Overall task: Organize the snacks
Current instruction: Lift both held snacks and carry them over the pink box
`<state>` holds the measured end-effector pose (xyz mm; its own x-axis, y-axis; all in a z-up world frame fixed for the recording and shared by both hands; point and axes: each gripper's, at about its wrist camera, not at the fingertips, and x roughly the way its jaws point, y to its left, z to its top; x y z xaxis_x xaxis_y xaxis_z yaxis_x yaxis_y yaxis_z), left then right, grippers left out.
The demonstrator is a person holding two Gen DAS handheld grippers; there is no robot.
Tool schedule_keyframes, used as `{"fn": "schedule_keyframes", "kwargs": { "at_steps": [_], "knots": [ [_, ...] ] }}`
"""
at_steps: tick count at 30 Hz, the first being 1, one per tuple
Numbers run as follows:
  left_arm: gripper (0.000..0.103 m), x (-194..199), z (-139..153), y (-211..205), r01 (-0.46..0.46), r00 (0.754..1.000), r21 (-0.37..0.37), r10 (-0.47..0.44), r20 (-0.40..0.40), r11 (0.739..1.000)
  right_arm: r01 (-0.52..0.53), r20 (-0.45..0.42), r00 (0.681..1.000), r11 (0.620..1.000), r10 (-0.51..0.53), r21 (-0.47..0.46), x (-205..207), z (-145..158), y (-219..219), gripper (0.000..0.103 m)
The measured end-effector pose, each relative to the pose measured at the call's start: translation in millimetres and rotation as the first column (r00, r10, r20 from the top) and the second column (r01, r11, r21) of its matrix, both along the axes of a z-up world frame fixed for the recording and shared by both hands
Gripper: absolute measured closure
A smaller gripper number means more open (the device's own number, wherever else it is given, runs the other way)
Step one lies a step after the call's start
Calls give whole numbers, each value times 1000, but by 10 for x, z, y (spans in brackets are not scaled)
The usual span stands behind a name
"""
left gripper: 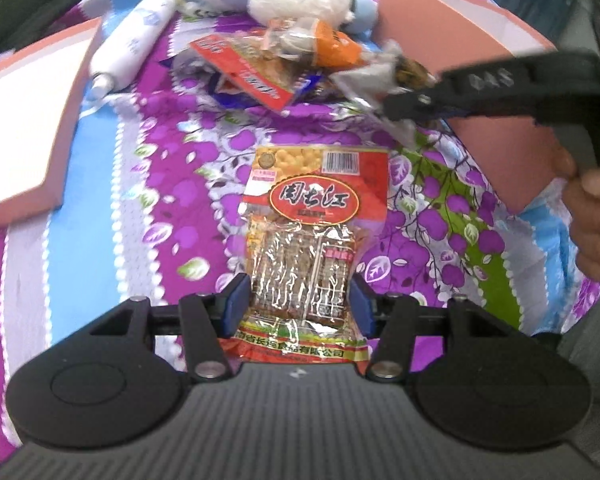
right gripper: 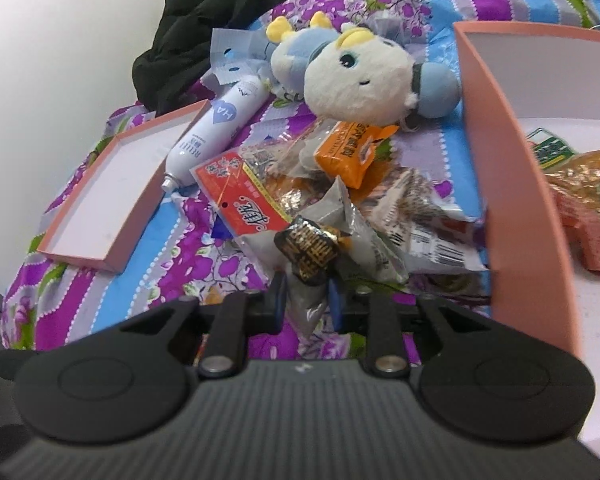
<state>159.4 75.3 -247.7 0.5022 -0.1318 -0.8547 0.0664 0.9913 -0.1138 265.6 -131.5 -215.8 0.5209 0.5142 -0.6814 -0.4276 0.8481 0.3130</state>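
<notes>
Right now both grippers carry a snack over the floral sheet (right gripper: 148, 256): the left gripper (left gripper: 298, 304) is clamped on a red packet (left gripper: 312, 232) by its lower, crinkly end, and the right gripper (right gripper: 308, 300) is pinched on the tail of a grey sachet (right gripper: 340, 220), just beside the pink box (right gripper: 516, 208) that already holds a few packs. Both grips look risky. The red packet hangs forward from slick film and could slide out if tilted. The sachet is caught by a thin corner and could tear free or snag the box wall. The snack pile (right gripper: 300, 168) lies close below.
</notes>
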Motion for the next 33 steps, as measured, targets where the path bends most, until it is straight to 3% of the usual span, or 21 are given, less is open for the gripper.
{"fn": "schedule_keyframes", "kwargs": {
  "at_steps": [10, 15, 22, 25, 33],
  "knots": [
    [44, -213, 82, 141, -149, 988, -65, 151, 20, 987, -32, 123, 991, 994, 45, -108, -533, 129, -25, 78],
    [44, -273, 68, 169, -196, 980, -83, 198, 14, 977, -7, 115, 993, 994, 19, -107, -761, 45, -119, 78],
    [44, -343, 83, 160, -226, 974, -96, 228, 14, 969, 32, 79, 997, 990, -21, -137, -959, -144, -246, 79],
    [45, -355, 161, 145, -231, 972, -138, 235, 9, 963, 43, 102, 994, 989, -29, -139, -1039, -77, -270, 80],
    [45, -354, 583, -63, -205, 971, -136, 219, 91, 969, 76, 186, 981, 989, -52, -129, -1239, 231, -320, 82]
  ]
}}
